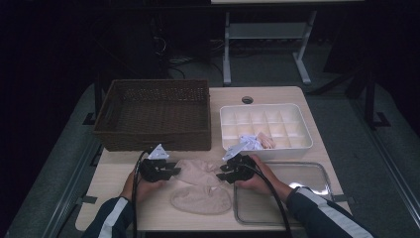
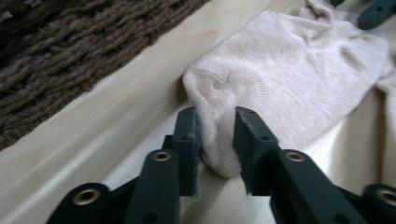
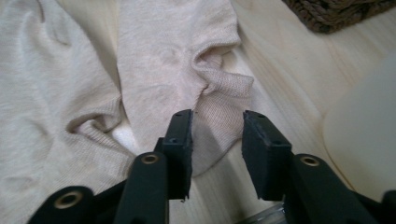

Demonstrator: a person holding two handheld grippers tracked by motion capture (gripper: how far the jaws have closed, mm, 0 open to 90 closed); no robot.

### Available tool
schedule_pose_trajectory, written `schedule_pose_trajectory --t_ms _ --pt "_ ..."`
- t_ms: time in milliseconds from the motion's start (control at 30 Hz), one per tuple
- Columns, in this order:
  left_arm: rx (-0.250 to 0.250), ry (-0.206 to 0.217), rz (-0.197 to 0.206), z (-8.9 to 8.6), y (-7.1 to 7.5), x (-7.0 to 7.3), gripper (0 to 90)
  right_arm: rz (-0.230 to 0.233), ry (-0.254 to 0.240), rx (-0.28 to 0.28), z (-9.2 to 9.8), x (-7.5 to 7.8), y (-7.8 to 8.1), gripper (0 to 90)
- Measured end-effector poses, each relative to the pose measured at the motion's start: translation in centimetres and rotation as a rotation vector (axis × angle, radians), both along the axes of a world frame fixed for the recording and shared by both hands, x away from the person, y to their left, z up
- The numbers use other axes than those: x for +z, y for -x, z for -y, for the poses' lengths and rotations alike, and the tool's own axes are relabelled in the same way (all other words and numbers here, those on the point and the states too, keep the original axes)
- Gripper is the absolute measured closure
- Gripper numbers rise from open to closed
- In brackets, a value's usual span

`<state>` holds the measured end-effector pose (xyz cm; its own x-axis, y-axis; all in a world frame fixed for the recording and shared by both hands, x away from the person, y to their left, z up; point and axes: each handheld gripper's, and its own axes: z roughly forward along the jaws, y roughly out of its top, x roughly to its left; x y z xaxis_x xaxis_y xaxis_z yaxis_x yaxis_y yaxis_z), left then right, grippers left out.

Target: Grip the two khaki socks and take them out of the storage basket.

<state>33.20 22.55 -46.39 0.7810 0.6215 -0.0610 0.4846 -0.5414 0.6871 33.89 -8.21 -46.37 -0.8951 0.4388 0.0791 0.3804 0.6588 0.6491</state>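
Table: beige socks btwn hand-held grippers.

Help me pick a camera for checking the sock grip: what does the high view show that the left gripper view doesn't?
High view alone: the white divided tray, the steel tray, a second sock, both hands and the right gripper. Left gripper view alone: a sock end between its jaws, the right pad on the fabric. Shared: the basket, the tabletop, that sock.
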Motion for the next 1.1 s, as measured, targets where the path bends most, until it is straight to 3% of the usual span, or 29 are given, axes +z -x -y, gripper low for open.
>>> schedule_pose_trajectory --t_ms 67,100,200,433,633,700,800,933,1100 --pt "-0.004 -0.007 -0.005 -0.1 0.0 0.1 76.4 -0.006 -0.004 0.004 0.0 0.0 0.0 65.2" --pt "-0.020 -0.010 -0.002 0.0 0.1 0.1 79.3 -0.016 -0.010 0.019 0.0 0.0 0.0 71.4" --pt "-0.025 -0.007 -0.011 0.2 0.2 0.1 84.5 -0.016 -0.006 0.033 -0.1 0.1 0.2 77.3" --pt "-0.018 0.001 -0.009 0.3 0.3 0.2 87.0 0.013 0.004 0.042 -0.1 0.2 0.3 84.8" --pt "-0.016 0.030 0.024 0.4 0.9 1.7 88.0 0.056 -0.019 0.034 0.5 1.4 0.4 85.6" --pt "-0.011 0.065 0.027 0.3 1.5 2.5 88.1 0.064 -0.030 0.043 0.7 1.8 0.5 85.8" --pt "-0.015 0.072 0.038 0.0 2.6 3.3 88.3 0.065 -0.062 0.042 1.3 3.1 1.1 86.1" --pt "-0.007 0.138 0.040 -0.6 4.1 4.2 88.4 0.058 -0.097 0.044 2.0 4.3 2.2 86.1" --pt "-0.023 0.156 0.028 -0.8 6.1 4.3 88.3 0.045 -0.099 0.078 2.2 4.6 4.3 86.1"
